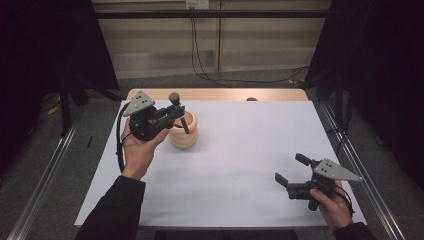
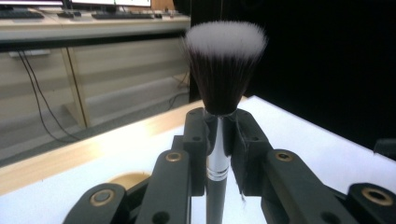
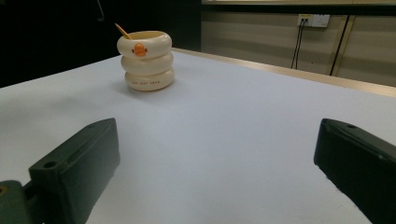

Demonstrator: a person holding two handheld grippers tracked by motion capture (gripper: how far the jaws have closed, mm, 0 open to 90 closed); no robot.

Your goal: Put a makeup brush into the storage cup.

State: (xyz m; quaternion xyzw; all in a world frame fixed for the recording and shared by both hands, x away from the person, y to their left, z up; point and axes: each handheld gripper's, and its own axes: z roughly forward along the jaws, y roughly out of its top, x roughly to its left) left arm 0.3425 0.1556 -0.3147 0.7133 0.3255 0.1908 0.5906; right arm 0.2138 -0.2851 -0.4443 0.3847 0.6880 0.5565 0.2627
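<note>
The cup [image 3: 145, 60] is cream, shaped like three stacked rings, with an orange duck-bill face on the top ring and a line of small dark lettering on the bottom ring, too small to read. A thin orange stick [image 3: 123, 31] leans out of its mouth. The cup stands on the worktop [image 1: 240, 160] near the far left corner.

The left gripper [image 1: 172, 116] is clamped on the brush [image 2: 223, 70], jaws closed against the silver ferrule and dark handle. The brush stands upright, its dark bristles tipped white at the top, and in the high view its lower end hangs over the cup's mouth. The left hand [image 1: 139, 150] holds the gripper just left of the cup.

The right gripper [image 1: 290, 170] is near the right front corner, well apart from the cup, jaws wide open with nothing between them.

The worktop is covered in plain white, with a bare wood strip along the far edge. Beyond it are pale wall panels, a wall socket with black cables running down to a grey floor, and black curtains at both sides. The left gripper view shows keyboards on a desk behind.
</note>
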